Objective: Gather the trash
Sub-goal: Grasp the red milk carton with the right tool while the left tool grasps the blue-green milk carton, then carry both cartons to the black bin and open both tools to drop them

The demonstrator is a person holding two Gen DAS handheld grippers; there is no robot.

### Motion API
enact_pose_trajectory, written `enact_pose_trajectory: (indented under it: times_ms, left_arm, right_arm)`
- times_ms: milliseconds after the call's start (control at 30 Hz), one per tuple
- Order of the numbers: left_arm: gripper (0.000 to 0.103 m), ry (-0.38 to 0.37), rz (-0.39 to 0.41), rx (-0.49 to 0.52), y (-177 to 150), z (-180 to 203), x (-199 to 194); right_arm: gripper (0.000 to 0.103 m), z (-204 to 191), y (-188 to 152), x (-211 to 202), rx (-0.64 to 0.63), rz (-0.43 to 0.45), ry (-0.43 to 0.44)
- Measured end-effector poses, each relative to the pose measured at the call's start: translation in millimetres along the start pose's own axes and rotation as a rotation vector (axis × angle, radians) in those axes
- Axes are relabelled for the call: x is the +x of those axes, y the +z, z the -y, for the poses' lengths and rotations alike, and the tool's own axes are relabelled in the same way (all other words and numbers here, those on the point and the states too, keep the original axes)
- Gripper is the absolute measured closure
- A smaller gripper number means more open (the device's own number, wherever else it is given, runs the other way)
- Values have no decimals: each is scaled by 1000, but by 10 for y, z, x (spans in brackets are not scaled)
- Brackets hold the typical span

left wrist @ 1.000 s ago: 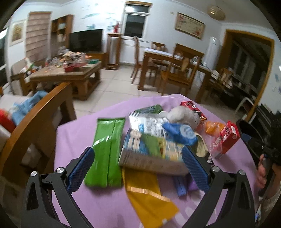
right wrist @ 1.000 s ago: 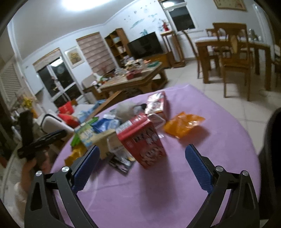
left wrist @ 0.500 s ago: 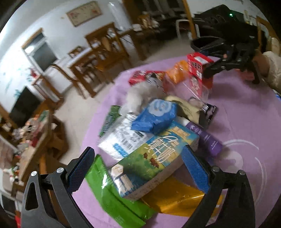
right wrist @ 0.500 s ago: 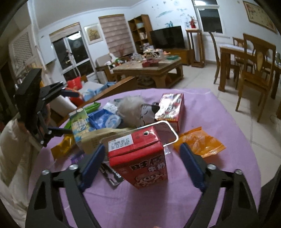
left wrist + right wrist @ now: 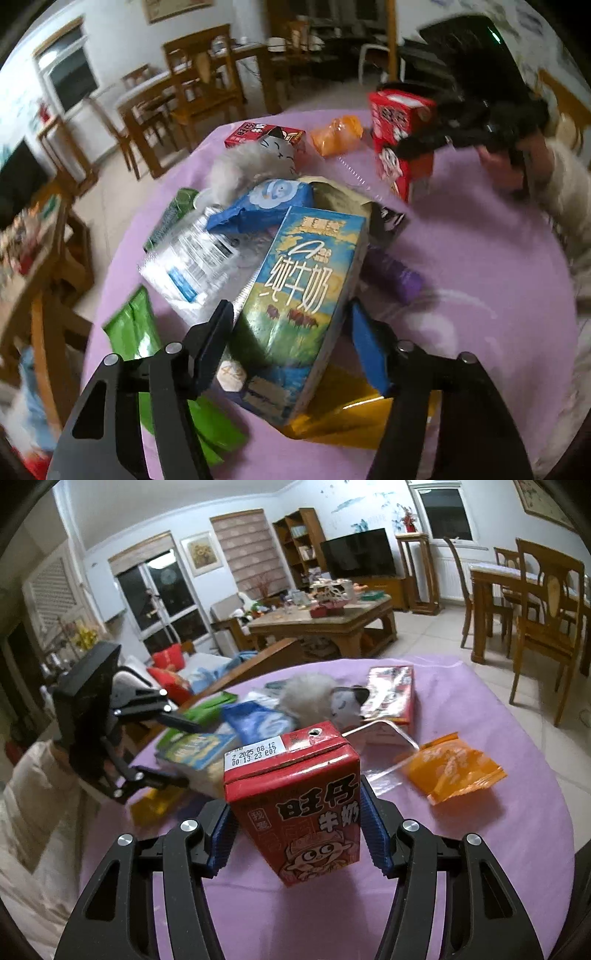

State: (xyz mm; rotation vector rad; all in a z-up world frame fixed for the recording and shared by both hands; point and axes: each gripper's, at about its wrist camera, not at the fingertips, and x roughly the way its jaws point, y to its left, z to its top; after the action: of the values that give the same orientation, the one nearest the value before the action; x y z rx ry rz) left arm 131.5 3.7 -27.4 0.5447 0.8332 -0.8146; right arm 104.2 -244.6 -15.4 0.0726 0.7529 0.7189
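both grippers have closed in since the earlier frames, each around a carton. right gripper has its blue pads pressed against the sides of the red milk carton, upright and seemingly raised just off the purple counter. left gripper straddles the blue-and-green milk carton, which lies tilted on top of the pile; the left pad touches it, the right pad looks just apart, so the grip is not quite shut.

from the red carton in the right wrist view: a plush cat at 12 o'clock, a flat red box at 1 o'clock, an orange wrapper at 3 o'clock, a blue pouch at 11 o'clock.

judging by this, collection has barely begun: two cartons are in hand, no bin is visible, and green, yellow and purple wrappers wait.
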Motion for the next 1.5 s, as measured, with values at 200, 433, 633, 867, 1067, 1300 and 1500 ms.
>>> enact_pose_trajectory:
  times_ms: [200,433,633,867,1067,1300,1500]
  left_arm:
    - [35,74,-1,-98,80,155,84]
    - [29,168,-43,-167,72,202,283]
    - [50,205,48,-233,90,256,2]
    - [50,220,176,-332,141,371,-386]
    - [50,119,261,-346,532,721,-478]
    - [50,-102,328,-271,1451,1432,-26]
    - [50,-273,315,-222,2137,2056,675]
  right_arm:
    - [44,185,-66,26,74,-25,38]
    - [45,282,-161,40,118,-5,68]
    - [45,161,-185,-332,82,77,64]
    - [45,303,-297,-992,69,171,38]
    - [45,756,-560,-1800,146,293,-83]
    - [45,1640,-1140,-2610,359,410,-300]
    - [45,2265,-1716,-2890,495,401,-411]
